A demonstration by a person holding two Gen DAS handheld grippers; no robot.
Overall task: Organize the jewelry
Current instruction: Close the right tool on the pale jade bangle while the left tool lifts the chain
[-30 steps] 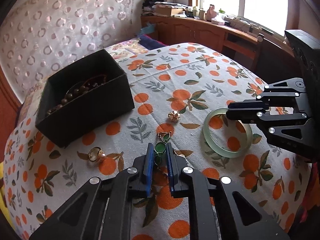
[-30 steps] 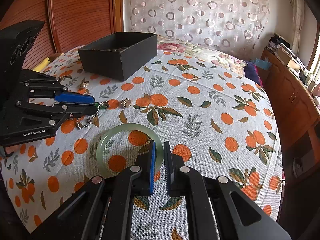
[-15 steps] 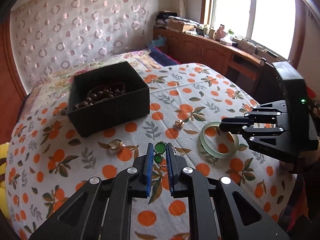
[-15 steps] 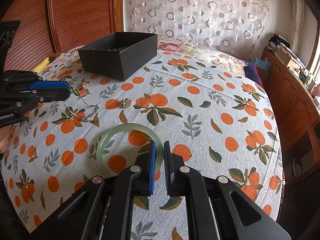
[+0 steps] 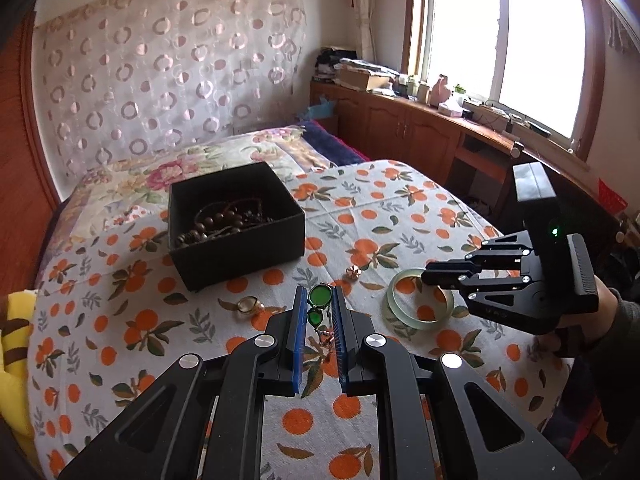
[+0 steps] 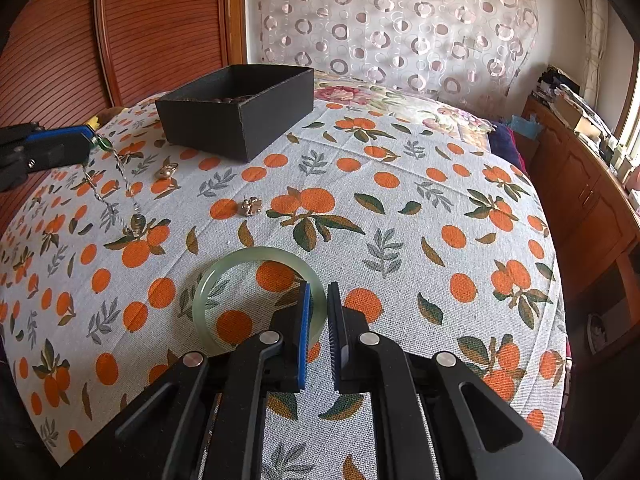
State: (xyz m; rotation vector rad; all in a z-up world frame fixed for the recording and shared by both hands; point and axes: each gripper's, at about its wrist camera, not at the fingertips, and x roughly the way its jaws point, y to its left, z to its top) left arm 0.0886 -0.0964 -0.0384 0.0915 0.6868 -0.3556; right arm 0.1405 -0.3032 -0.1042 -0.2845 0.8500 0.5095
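My left gripper is shut on a green-stone necklace and holds it above the bed; its chain hangs down to the cloth. A black box with dark bead bracelets inside stands ahead to the left. A pale green jade bangle lies on the cloth just in front of my right gripper, whose jaws stand a narrow gap apart and hold nothing. A gold pearl ring and a small gold flower piece lie on the cloth.
The bed has an orange-print cloth. A wooden headboard is at the left of the right wrist view. Wooden cabinets with clutter run under the window. A yellow soft toy lies at the bed's left edge.
My left gripper has risen and pulled back with the green necklace, lifting its chain off the cloth. My right gripper has stayed over the bangle.
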